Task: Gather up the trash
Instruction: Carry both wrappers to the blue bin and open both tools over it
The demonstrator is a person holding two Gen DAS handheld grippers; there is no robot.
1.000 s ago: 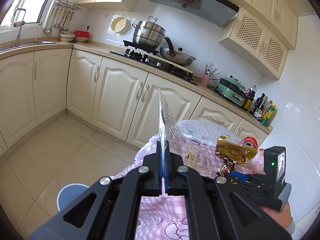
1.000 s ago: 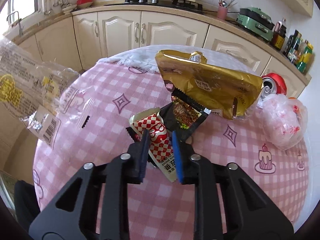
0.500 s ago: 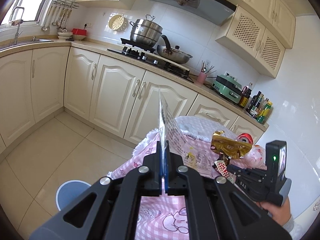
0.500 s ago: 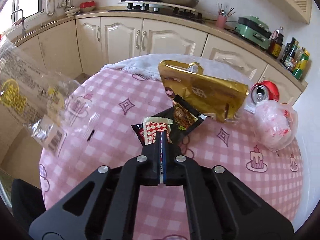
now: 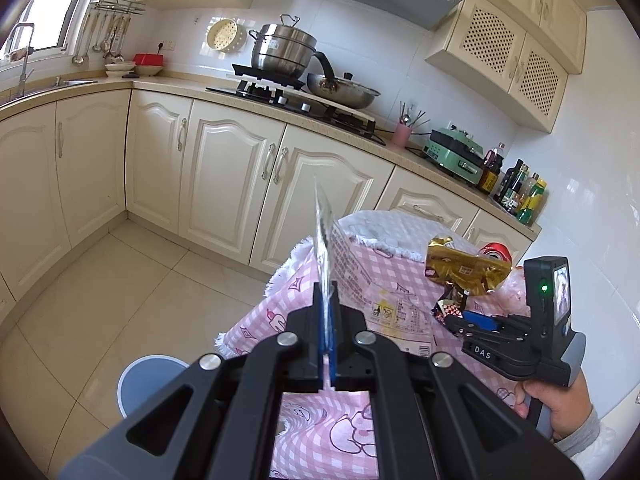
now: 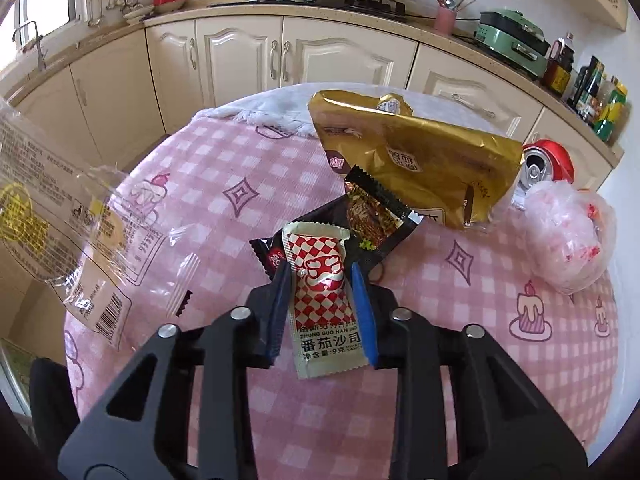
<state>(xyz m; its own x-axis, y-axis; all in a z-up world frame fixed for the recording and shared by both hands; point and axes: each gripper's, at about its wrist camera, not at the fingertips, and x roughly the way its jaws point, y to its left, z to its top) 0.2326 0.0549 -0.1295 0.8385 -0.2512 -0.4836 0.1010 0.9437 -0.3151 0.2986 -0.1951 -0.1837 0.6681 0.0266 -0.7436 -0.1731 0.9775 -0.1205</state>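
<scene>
Trash | left claw (image 5: 329, 322) clamps clear wrapper (image 5: 362, 276) | right claw (image 6: 322, 304) spread around ketchup sachet (image 6: 324, 292) on table (image 6: 460, 356)

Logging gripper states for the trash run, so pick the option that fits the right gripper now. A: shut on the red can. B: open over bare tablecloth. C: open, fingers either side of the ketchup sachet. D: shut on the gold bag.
C: the right gripper is open, its blue fingers flanking the red-checked ketchup sachet.
</scene>
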